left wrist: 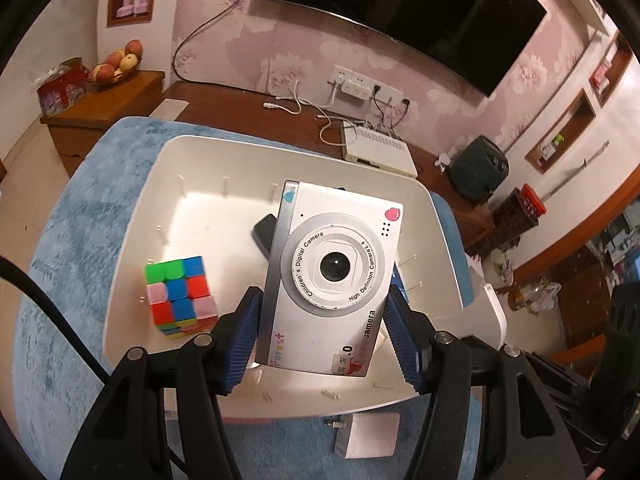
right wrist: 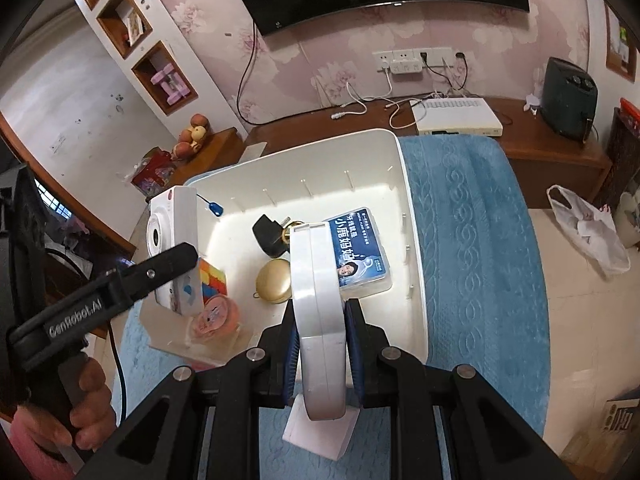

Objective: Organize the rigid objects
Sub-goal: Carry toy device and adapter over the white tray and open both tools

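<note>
We see white toy camera (left wrist: 332, 280) pinched in left gripper (left wrist: 324, 328), lens toward us, held over white bin (left wrist: 132, 208); cube (left wrist: 180, 296) on bin floor at left. Right gripper (right wrist: 322, 344) clamps white flat case (right wrist: 318, 320) edge-on above bin's near rim; blue box (right wrist: 360, 256), gold case (right wrist: 274, 280), black plug (right wrist: 268, 232) inside; blue towel (right wrist: 472, 240) beneath

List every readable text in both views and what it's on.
"Children's Digital Camera": lens ring of the toy camera.
"High Definition Camera 2.4": same ring.
"camera": camera front, partly hidden.
"GenRobot.AI": arm of the left hand-held gripper.
Blue card box: Chinese print, too blurred to quote.
Camera's pink lettering and sticker: not legible.
White case in the right hand-held gripper: no text.
</note>
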Demonstrator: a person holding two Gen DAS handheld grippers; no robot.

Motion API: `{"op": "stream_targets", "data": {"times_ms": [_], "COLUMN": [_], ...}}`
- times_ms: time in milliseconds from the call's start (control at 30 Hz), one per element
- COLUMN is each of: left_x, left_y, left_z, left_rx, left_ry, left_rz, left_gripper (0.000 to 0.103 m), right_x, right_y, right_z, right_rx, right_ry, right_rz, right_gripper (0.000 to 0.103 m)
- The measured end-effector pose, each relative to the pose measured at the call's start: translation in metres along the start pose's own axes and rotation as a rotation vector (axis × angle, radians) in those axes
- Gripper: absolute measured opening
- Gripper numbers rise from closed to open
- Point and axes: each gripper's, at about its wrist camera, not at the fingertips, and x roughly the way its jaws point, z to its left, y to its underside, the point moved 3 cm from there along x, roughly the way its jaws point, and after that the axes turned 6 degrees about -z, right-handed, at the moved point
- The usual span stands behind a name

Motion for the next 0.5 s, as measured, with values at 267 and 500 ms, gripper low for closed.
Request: {"op": "stream_targets", "data": {"times_ms": [267,500], "left_x": [0.014,0.021], "left_y": [0.003,0.004], "left_z": [-0.013,-0.017], "left_rx": [0.028,0.043], "left_ry": [0.002,-0.032], "left_rz": [0.046,0.067], "left_gripper": [0.064,0.065], "right_x": [0.014,0.009], "right_y": [-0.002,-0.005], "right_z": [-0.009,-0.011], "right_rx": [0.026,0.013], "right_ry": [-0.006,0.001], "right_rz": [0.03,0.0], "right_gripper": [0.024,0.026]}}
